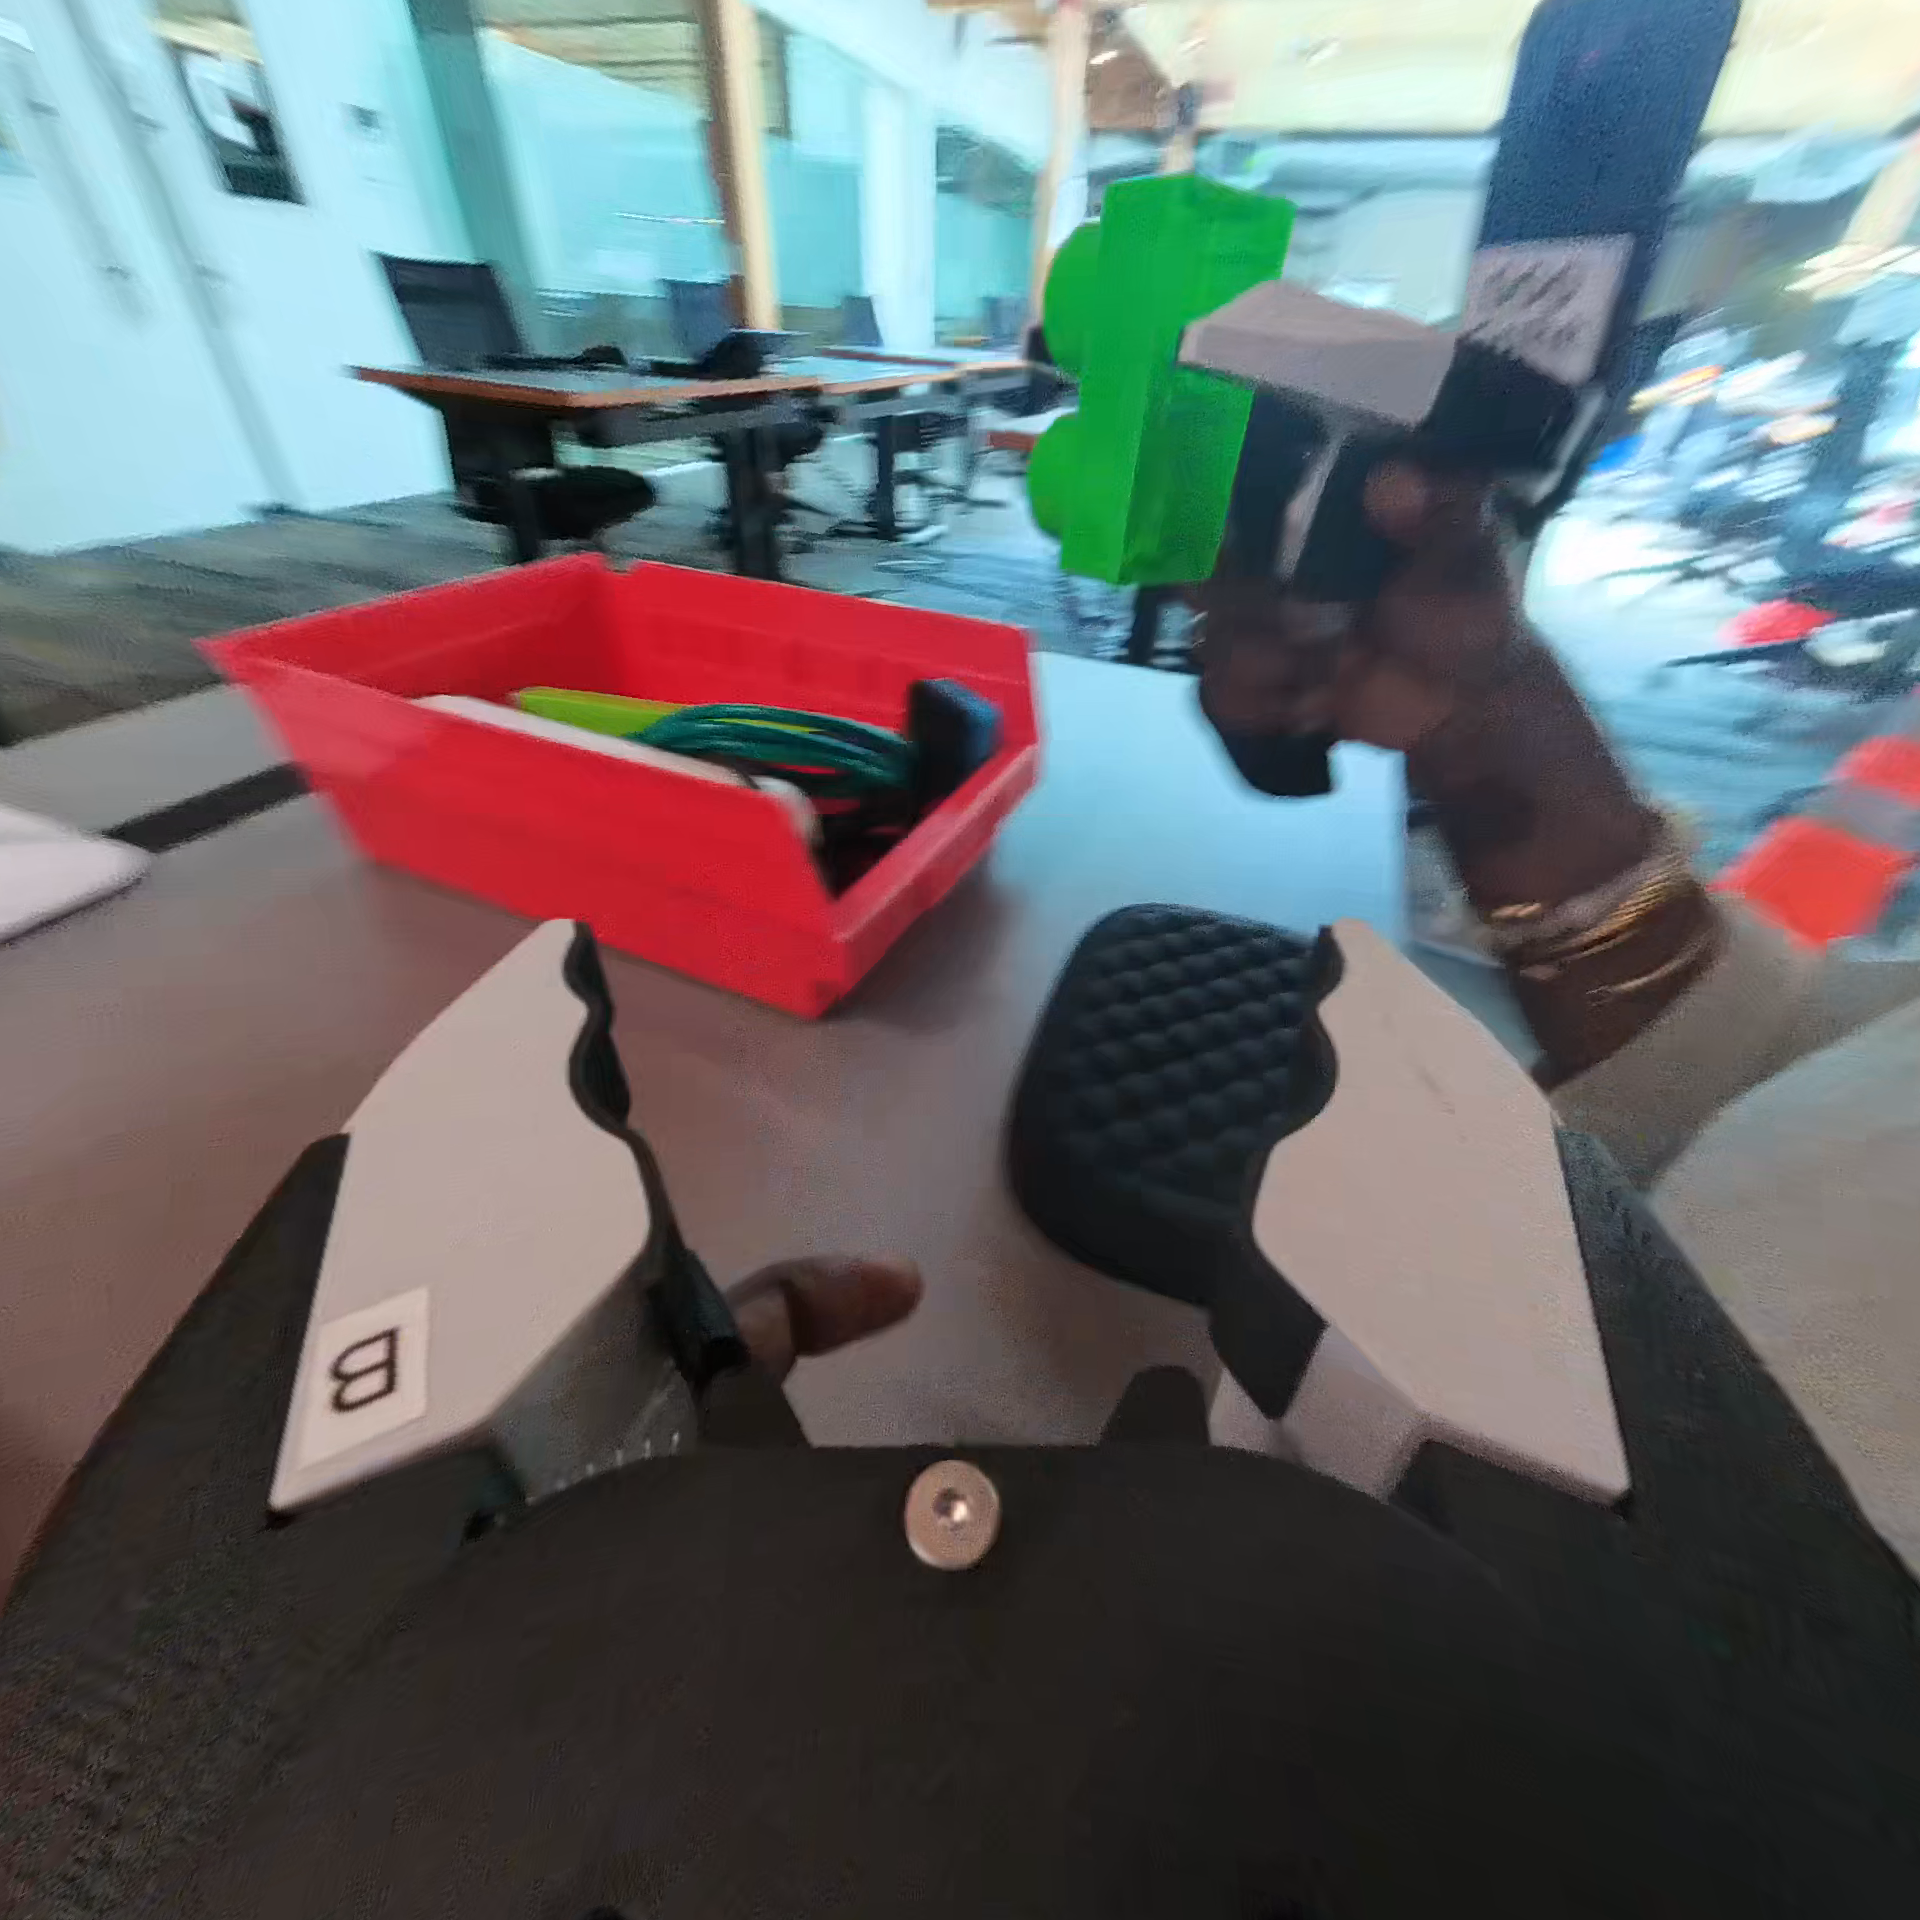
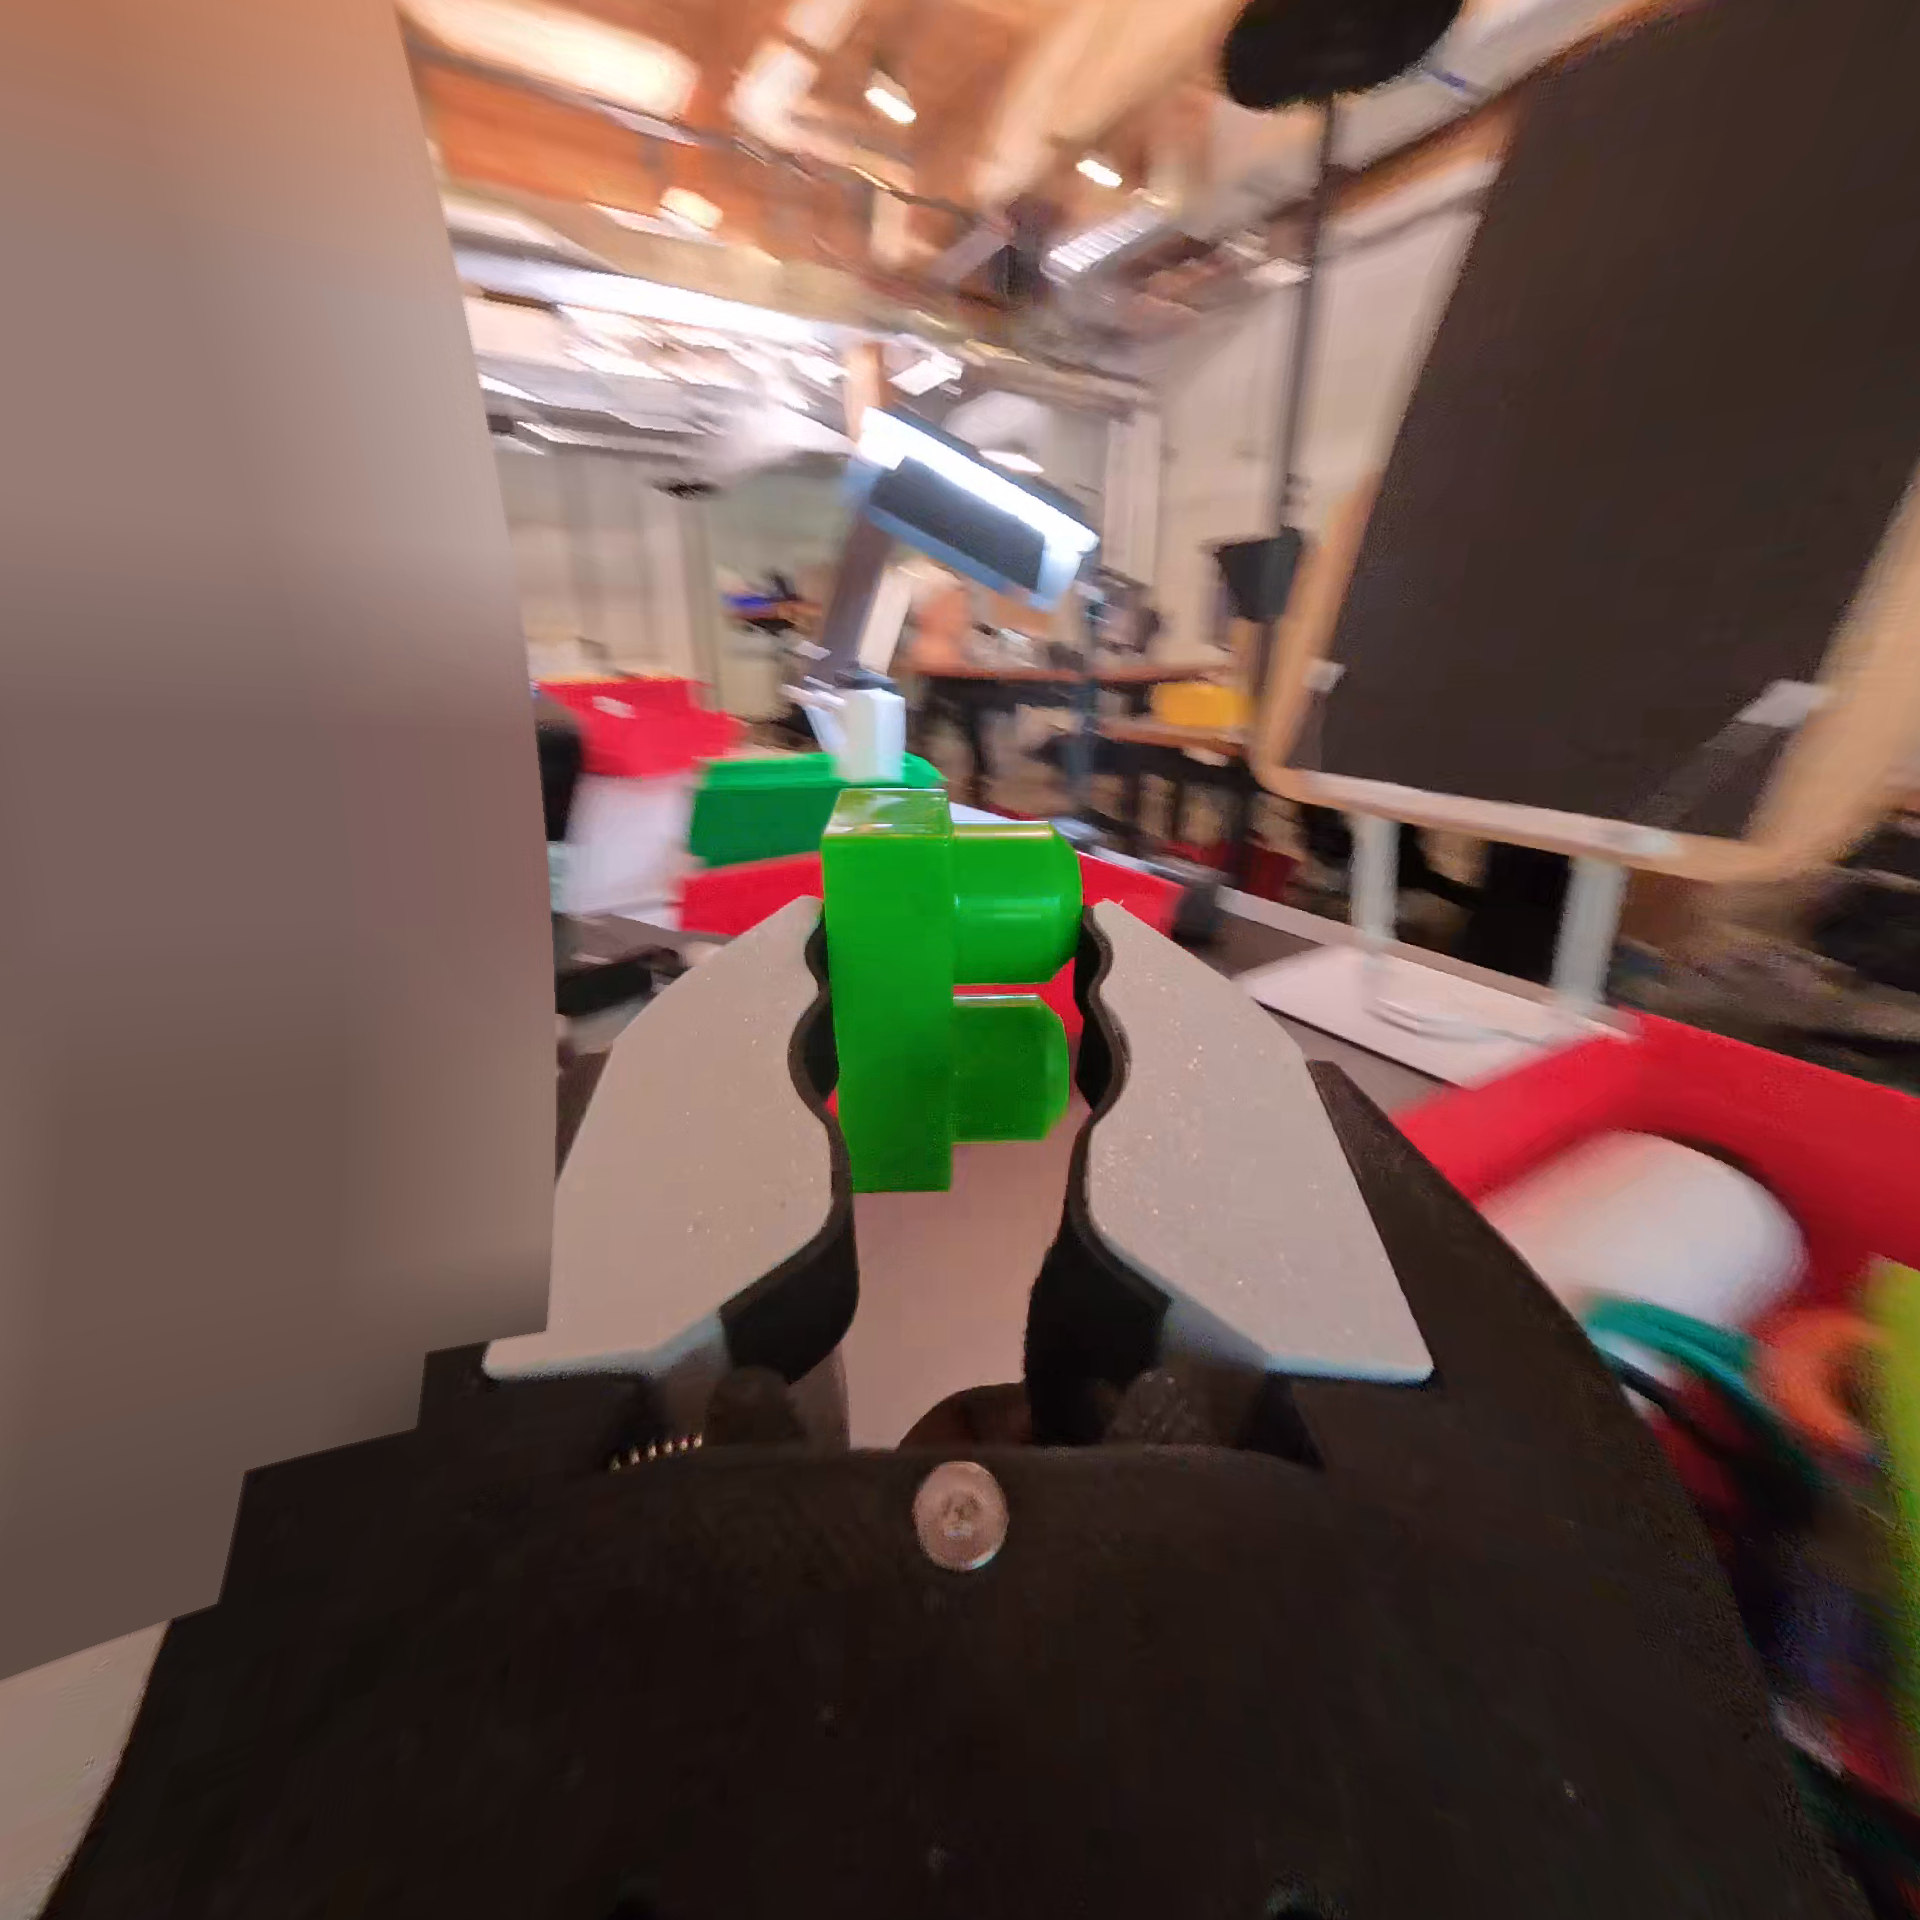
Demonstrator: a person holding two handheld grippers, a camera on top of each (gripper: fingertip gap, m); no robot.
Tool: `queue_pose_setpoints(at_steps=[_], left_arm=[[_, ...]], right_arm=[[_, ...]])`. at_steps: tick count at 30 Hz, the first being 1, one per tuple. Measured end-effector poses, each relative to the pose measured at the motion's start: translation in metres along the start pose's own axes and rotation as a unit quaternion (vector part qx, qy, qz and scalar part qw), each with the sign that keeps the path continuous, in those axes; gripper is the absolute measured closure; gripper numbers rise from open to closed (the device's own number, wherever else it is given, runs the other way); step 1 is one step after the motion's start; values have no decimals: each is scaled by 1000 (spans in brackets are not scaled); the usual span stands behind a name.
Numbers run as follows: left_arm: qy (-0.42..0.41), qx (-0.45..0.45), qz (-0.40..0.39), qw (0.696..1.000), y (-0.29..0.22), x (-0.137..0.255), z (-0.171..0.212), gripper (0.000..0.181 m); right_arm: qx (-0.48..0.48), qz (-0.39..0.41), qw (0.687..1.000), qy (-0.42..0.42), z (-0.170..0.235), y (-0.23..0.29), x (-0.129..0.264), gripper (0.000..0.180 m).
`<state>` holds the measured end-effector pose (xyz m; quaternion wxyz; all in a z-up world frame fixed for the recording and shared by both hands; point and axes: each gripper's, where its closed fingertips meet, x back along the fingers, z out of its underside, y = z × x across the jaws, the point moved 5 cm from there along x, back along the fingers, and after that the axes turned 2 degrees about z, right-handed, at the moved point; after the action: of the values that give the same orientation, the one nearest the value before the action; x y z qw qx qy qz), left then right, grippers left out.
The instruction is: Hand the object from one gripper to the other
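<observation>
A bright green studded toy brick (image 2: 914,997) is clamped between the fingers of my right gripper (image 2: 951,966), studs facing right. In the left wrist view the same brick (image 1: 1153,384) hangs in the air at upper right, held by the right gripper (image 1: 1236,405) in a person's hand. My left gripper (image 1: 956,987) is open and empty, low over the grey table (image 1: 1143,790), below and in front of the brick, apart from it.
A red bin (image 1: 623,790) with cables and small items stands on the table ahead of the left gripper; it also shows in the right wrist view (image 2: 1683,1101). The person's wrist with bracelets (image 1: 1600,914) is at right. Desks and chairs stand behind. There is about 12 centimeters between the tips of the two grippers.
</observation>
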<state>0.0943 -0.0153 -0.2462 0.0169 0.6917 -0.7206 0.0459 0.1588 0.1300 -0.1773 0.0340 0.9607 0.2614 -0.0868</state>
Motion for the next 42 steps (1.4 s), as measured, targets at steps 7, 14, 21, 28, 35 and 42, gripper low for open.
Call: queue_pose_setpoints(at_steps=[7,14,21,28,35,42], left_arm=[[-92,-23,-51,994,11,30,-24,57],[-148,42,11,988,13,46,-29,61],[-186,40,38,981,8,56,-36,61],[-241,15,-44,969,24,84,-57,61],[-263,14,-154,952,57,151,-79,50],[-48,14,-179,983,139,159,-101,75]], right_arm=[[-2,232,928,292,26,-116,14,136],[-12,308,846,435,80,-166,16,136],[0,333,861,385,71,-166,14,119],[-22,326,935,136,28,-140,20,67],[-11,300,944,-138,-6,-88,63,34],[33,278,946,-161,-25,-68,72,34]])
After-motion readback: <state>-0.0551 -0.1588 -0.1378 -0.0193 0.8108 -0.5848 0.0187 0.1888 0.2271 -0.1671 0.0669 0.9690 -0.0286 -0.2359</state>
